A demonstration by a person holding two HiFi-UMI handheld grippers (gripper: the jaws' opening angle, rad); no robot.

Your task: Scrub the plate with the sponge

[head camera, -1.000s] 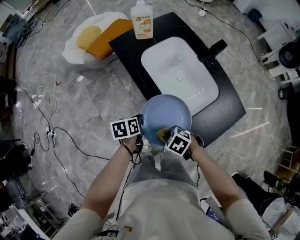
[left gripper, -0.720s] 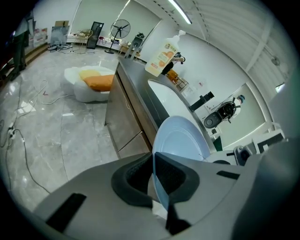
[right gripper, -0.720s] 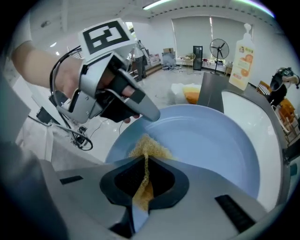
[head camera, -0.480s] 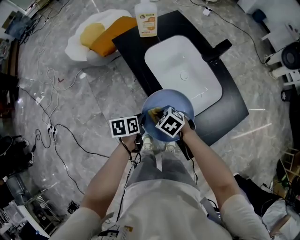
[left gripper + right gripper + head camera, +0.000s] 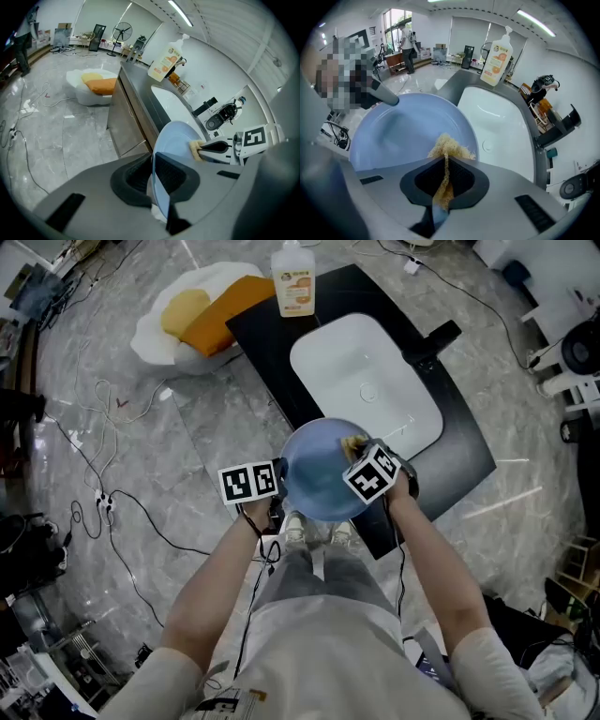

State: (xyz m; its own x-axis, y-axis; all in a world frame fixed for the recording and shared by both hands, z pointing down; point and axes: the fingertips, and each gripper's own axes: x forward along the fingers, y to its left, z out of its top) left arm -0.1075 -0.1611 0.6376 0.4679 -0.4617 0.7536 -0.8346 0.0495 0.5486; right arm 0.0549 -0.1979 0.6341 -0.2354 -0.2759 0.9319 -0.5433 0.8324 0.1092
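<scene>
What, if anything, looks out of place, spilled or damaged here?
Nothing looks spilled or damaged. Only the loose cables sprawl untidily across the floor, left of the counter holding the sink.

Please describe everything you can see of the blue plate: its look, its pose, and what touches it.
The plate is round, pale blue, smooth and glossy, with a shallow well and a low raised rim. Its material cannot be told. It is held in the air, tilted, above the near edge of the white sink. Its left rim stands between the pads of the left tool, whose jaws are opening slightly. The yellow sponge, pinched in the right tool, presses on its face near the right rim.
</scene>
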